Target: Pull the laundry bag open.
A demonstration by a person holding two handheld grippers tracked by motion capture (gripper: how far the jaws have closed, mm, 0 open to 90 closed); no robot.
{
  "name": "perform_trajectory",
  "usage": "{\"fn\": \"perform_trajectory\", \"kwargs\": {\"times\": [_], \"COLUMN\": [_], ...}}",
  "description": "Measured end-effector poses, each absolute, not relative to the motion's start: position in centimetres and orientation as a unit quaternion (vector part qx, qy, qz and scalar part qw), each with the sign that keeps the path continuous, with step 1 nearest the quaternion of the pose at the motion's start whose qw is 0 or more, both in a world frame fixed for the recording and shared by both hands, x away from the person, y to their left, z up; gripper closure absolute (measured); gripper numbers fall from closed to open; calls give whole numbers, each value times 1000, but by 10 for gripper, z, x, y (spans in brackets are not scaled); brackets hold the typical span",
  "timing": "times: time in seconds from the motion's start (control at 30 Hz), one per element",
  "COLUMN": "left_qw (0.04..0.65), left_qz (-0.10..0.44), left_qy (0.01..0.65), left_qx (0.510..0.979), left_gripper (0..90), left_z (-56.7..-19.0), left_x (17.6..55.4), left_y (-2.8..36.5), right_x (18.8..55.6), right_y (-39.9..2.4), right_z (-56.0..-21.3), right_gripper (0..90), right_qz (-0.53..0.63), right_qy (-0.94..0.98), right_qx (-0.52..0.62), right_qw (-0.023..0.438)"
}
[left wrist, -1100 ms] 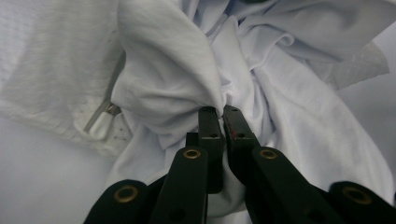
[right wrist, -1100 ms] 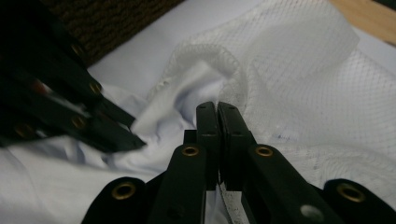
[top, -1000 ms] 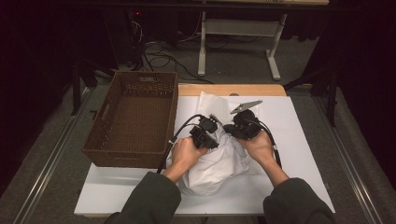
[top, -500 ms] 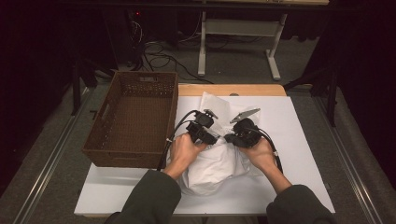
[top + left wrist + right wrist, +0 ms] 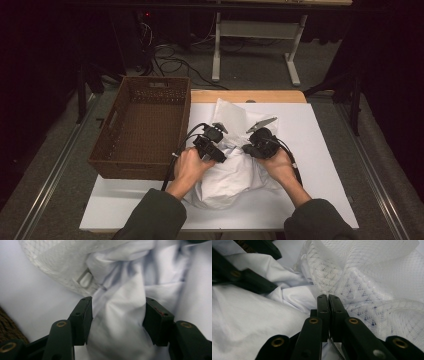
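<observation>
Dark olive sleeves (image 5: 150,217) cover both forearms; each black gripper (image 5: 212,149) has brass-coloured rivets (image 5: 313,320), and a black cable (image 5: 172,165) trails from it.

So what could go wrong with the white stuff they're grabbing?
The left gripper has just been opening, with a fold of the white cloth between its jaws, so that side may slump out of shape. The right gripper is shut at the edge of the mesh laundry bag; a pull could snag or stretch the thin netting. The wicker basket sits close on the left, so a loose corner might catch its rim.
</observation>
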State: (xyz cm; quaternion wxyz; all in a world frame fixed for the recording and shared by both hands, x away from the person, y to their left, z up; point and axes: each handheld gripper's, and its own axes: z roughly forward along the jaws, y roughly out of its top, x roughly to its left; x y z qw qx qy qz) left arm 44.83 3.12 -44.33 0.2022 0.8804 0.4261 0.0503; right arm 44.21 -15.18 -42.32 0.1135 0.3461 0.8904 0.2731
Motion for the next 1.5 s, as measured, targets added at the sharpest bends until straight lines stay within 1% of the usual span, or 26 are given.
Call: {"fn": "perform_trajectory", "kwargs": {"times": [0.1,0.13,0.2,0.27,0.33,0.37,0.43,0.53,0.6,0.7,0.83,0.9,0.97,1.1,1.2,1.3,1.37,1.4,1.5], "left_qw": [208,213,225,231,257,271,283,304,319,319,313,307,293,293,291,281,274,270,264], "left_qz": [43,37,22,11,22,25,32,25,13,4,7,15,31,29,31,32,38,40,24], "left_qy": [427,429,427,420,400,393,379,369,365,357,366,372,380,408,416,412,404,404,409], "left_qx": [879,877,875,878,880,879,881,878,875,878,876,876,877,864,861,866,872,873,873], "left_gripper": [479,510,593,696,803,842,864,872,874,875,875,874,873,872,862,780,682,618,504], "left_z": [-451,-452,-454,-455,-451,-449,-445,-437,-433,-431,-435,-438,-444,-455,-458,-454,-445,-441,-429], "left_x": [454,455,457,456,451,448,442,436,435,435,440,444,451,464,467,464,458,455,447], "left_y": [26,25,25,24,25,25,25,26,27,25,18,14,12,14,13,15,20,23,31], "right_x": [443,444,445,446,446,445,445,445,444,443,439,434,428,418,417,420,421,420,423], "right_y": [-153,-154,-157,-158,-157,-156,-155,-154,-153,-152,-146,-143,-142,-142,-145,-147,-149,-149,-151], "right_z": [-423,-423,-423,-424,-425,-425,-424,-424,-423,-415,-402,-396,-396,-403,-411,-416,-418,-419,-420], "right_gripper": [889,889,889,888,888,888,888,888,889,890,892,892,892,892,892,891,890,889,889], "right_qz": [271,271,272,273,273,271,272,272,279,297,311,319,325,332,327,313,300,289,282], "right_qy": [891,891,890,887,888,889,889,889,887,882,882,882,883,888,890,892,896,899,901], "right_qx": [344,346,349,355,350,352,349,349,347,341,323,313,305,288,291,297,296,298,298], "right_qw": [115,116,115,112,115,114,115,117,123,133,149,149,145,138,130,131,139,140,143]}}
